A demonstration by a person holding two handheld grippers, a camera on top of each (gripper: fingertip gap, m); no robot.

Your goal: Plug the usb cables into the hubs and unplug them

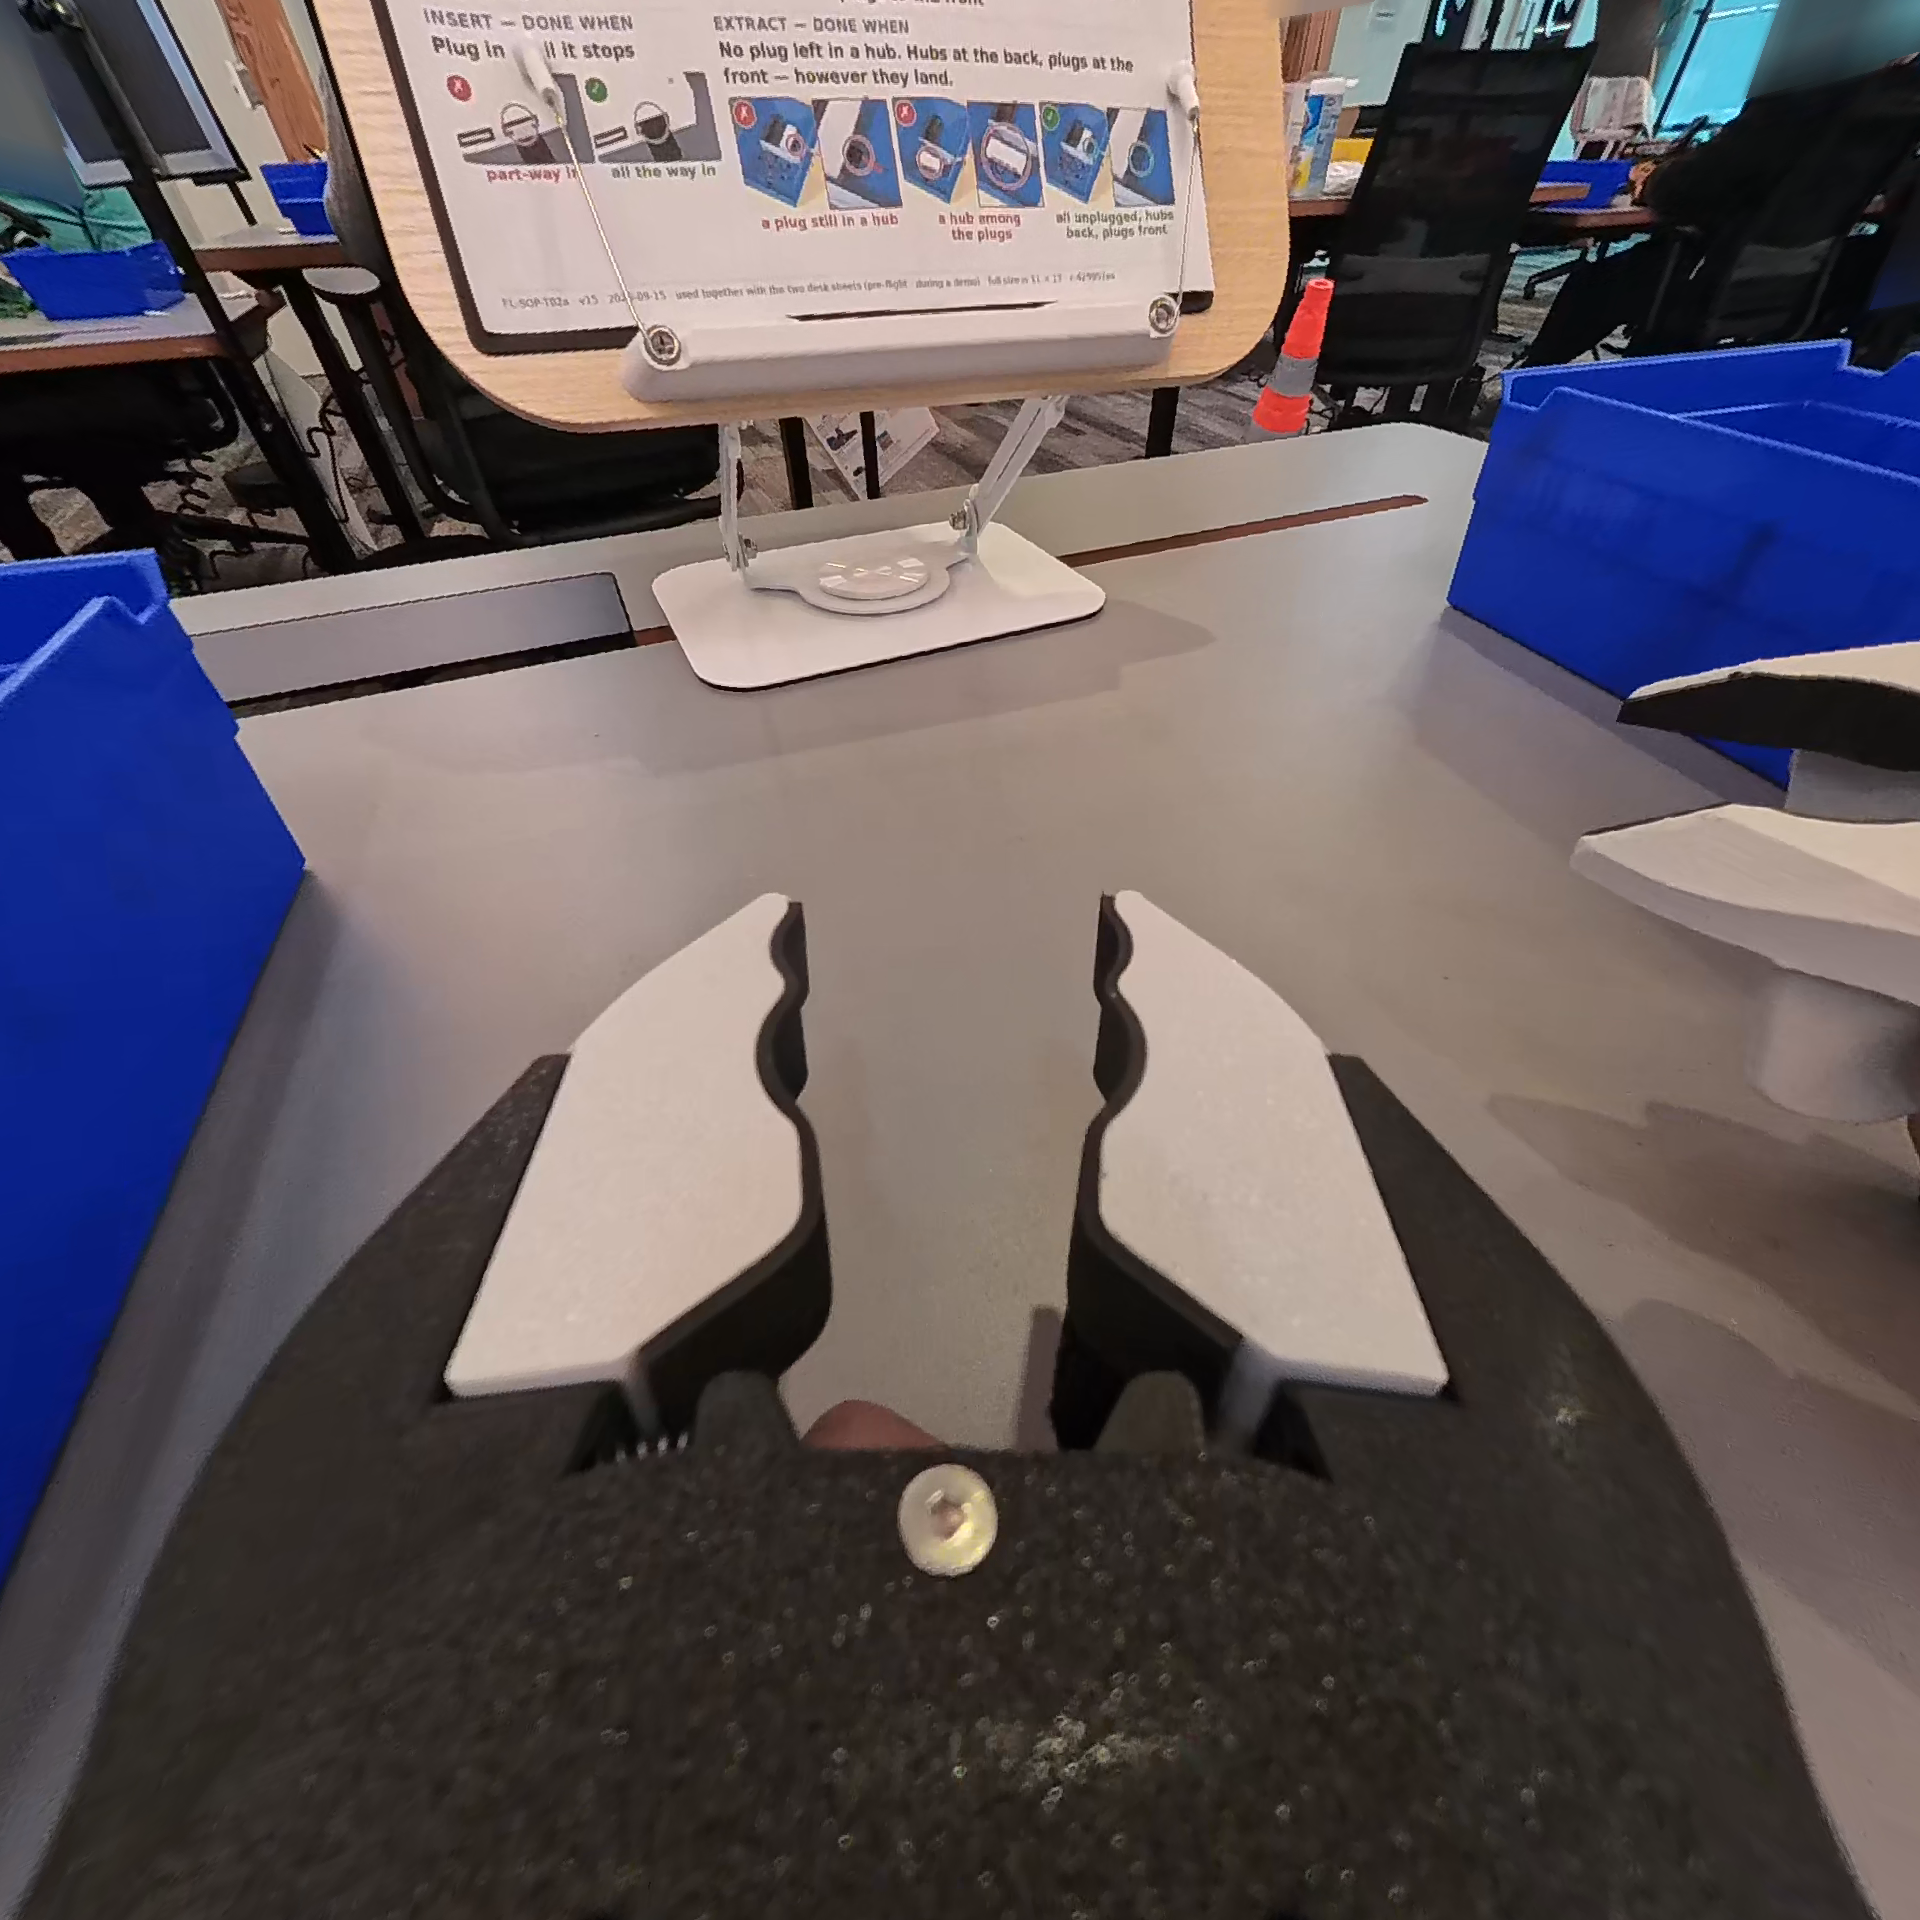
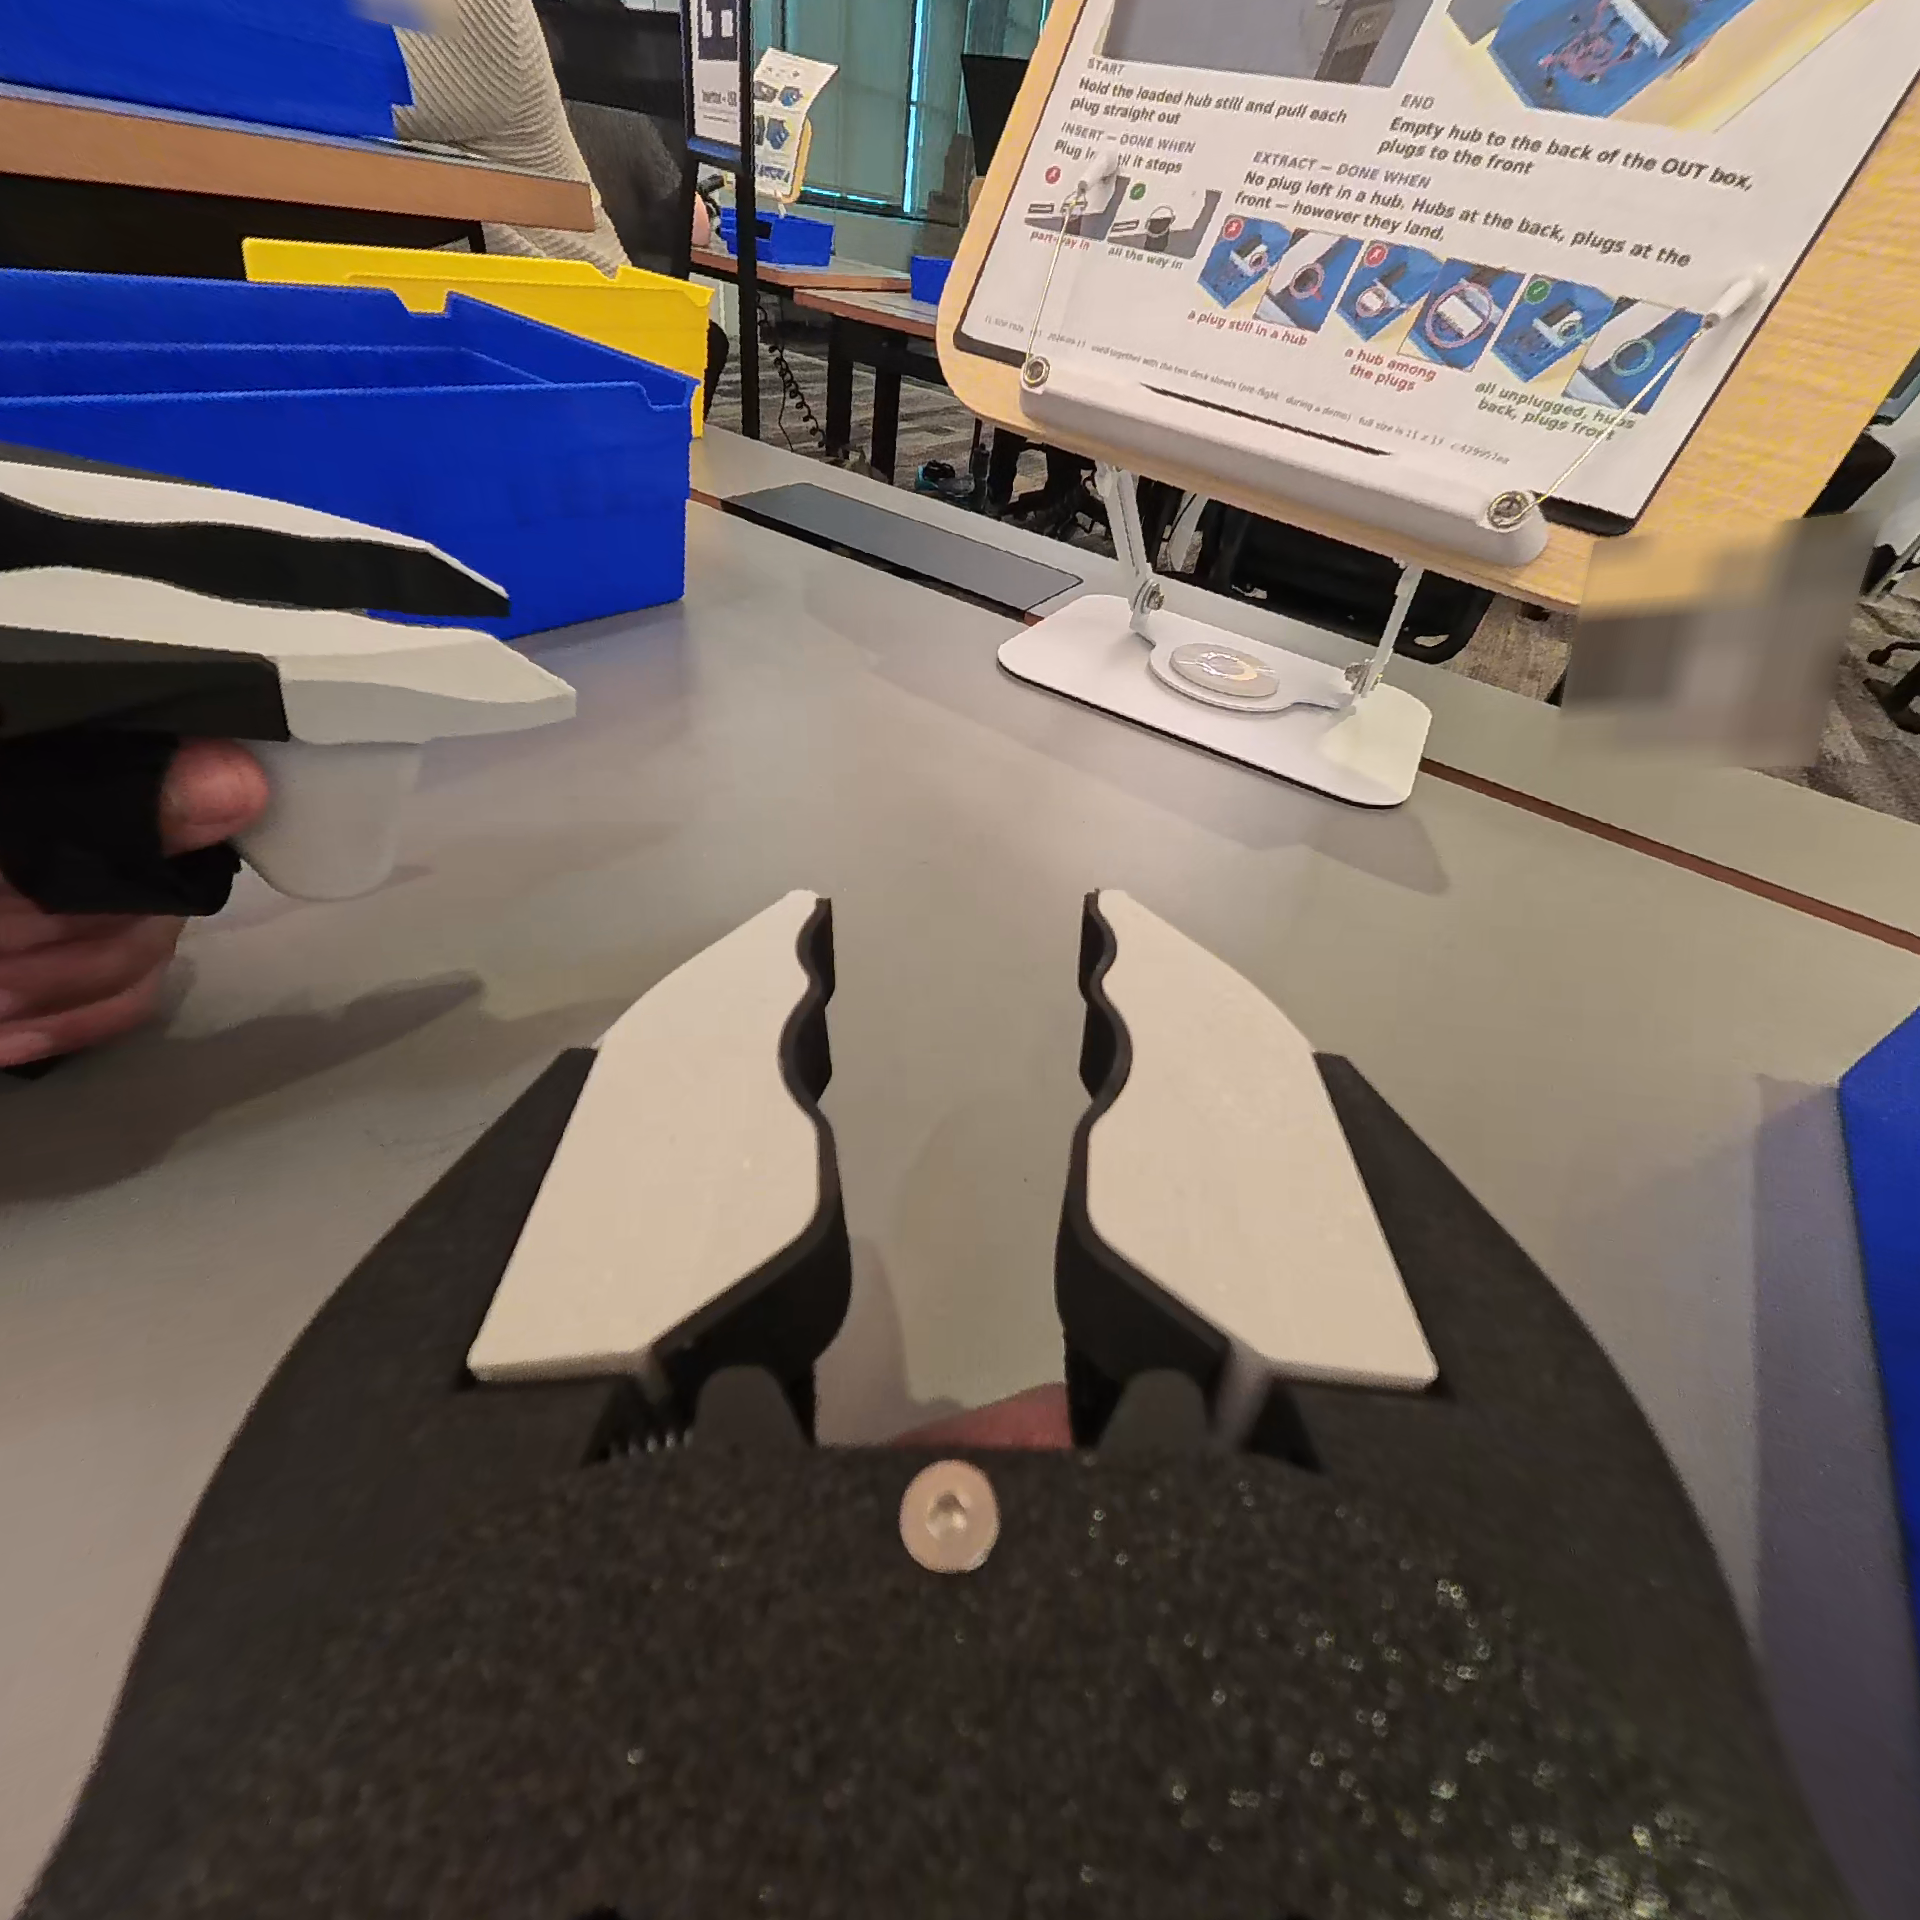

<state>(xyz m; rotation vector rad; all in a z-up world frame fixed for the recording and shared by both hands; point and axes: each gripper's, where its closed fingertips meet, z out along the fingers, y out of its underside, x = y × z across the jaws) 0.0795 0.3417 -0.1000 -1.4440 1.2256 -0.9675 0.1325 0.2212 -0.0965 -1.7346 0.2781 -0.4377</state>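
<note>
Right now both tools hang low over a bare grey table (image 1: 1039, 831), level with it and aimed toward its far edge. Seen from its own camera, the left gripper (image 1: 951, 914) has its 2 white fingers (image 1: 665, 1143) spread apart with only tabletop in the gap; the right gripper (image 2: 956, 909) is likewise parted and holds nothing. Each shows in the other's camera from the side: the right gripper at the right edge of the left wrist view, the left gripper at the left edge of the right wrist view, where a hand (image 2: 94, 894) in a black fingerless glove wraps its handle. The 2 tools lie roughly parallel, side by side and well apart. A blue bin (image 1: 114, 935) stands on the table left of the left gripper, and another blue bin (image 1: 1683, 530) sits to the right at the back. A printed instruction sheet on a tilted wooden stand (image 1: 831, 208) with a white base (image 1: 883, 613) faces the grippers at the far edge. No usb cables or hubs can be seen in either view, so their place and direction cannot be told.
</note>
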